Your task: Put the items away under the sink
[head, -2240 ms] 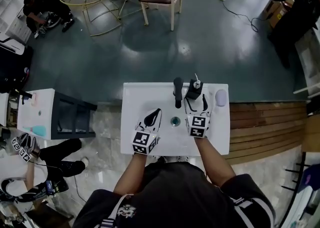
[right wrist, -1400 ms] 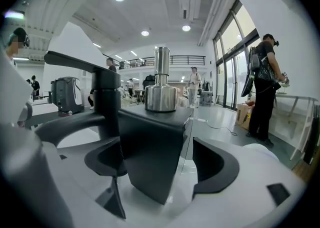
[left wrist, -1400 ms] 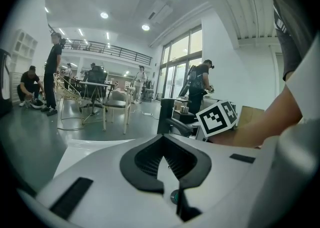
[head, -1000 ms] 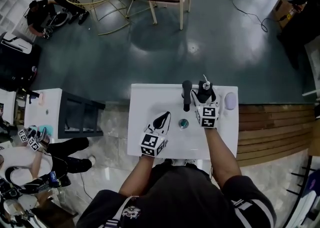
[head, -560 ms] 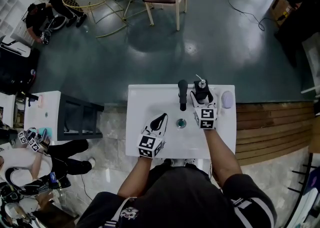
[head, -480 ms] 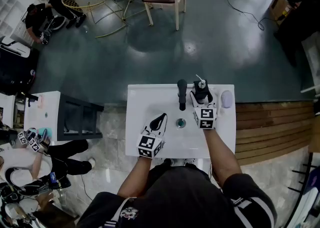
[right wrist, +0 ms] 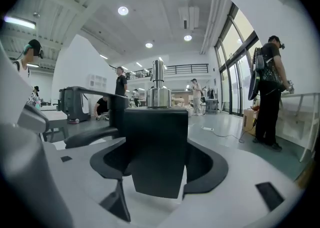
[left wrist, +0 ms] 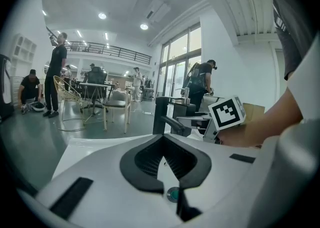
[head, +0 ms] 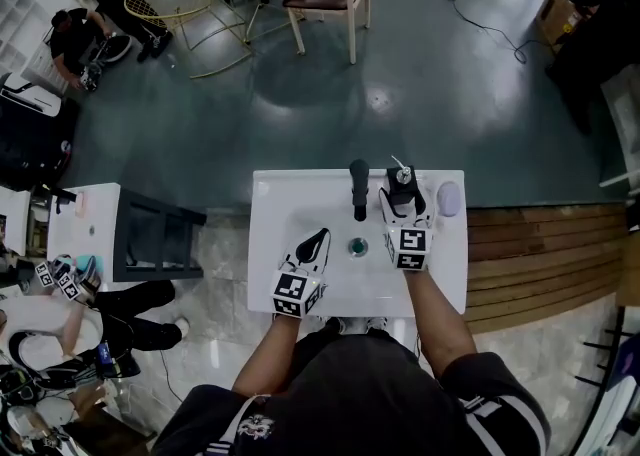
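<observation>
Indoors, white sink (head: 275, 194), dispenser (right wrist: 155, 147), grey floor (head: 420, 94)

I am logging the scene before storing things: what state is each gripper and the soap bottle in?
left gripper: shut, empty, over the sink basin.
right gripper: jaws have just been closing, now shut on the black pump bottle.
black pump bottle: upright, held between the right jaws.
</observation>
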Demonstrator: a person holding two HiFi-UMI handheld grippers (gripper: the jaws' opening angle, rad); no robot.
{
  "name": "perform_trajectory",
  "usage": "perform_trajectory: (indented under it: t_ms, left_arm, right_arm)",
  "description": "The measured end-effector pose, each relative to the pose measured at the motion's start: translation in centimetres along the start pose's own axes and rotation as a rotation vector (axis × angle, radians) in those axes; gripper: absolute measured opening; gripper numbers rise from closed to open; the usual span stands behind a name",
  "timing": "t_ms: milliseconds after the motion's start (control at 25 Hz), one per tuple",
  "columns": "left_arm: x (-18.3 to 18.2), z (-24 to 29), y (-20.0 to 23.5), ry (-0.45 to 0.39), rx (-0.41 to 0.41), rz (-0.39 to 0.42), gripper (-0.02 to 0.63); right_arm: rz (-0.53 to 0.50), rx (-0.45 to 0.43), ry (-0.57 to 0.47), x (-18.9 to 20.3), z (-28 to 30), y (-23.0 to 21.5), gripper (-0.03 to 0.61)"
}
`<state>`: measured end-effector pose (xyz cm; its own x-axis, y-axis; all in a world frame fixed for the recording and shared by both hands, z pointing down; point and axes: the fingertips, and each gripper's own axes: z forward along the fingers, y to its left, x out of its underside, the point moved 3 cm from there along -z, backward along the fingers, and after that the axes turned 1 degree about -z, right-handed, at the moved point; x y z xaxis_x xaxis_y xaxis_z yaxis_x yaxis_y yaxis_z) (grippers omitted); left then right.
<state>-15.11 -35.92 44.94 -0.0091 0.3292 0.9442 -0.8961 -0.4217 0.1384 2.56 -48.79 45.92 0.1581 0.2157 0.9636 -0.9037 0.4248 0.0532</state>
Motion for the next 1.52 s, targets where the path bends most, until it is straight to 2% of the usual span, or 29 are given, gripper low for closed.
perform_trajectory:
  t_ms: [200,360,600,960,1280,1520]
  left_arm:
    - [-1.0,0.4,-1.1,-0.017,-0.004,0.01,0.006]
    - [-1.3,0.3,-2.8,-0.022,-0.021,0.017,0.008]
    - [-1.9,-0.6,-6.5,-0.053,-0.067,0.018,0.006]
    - [-2.3,-4.9,-7.6,-0.094,-0.098,0.025,0.006]
    - [-1.5,-11.2,-5.3,-0.111,-0.128,0.031,0.006]
    - [-0.8,-16.1,-4.2,-0.129,-0.111,0.023,0.006]
  right_arm:
    - [-0.011,0.005,-0.041,-1.9,-2.3,-0.7,0.33]
    - [0.017,0.001,-0.059,-3.3,-5.4,-1.1,0.33]
    - [0.005,-0.047,-0.102,-4.3,-10.9,-1.3,0.33]
    - [-0.018,-0.085,-0.15,-4.7,-16.5,-0.2,0.33]
    - [-0.021,-0.082,-0.174,-5.9,-21.0,4.5,0.33]
    - [0.003,-0.089,-0.179,-6.3,-23.9,9.4,0.33]
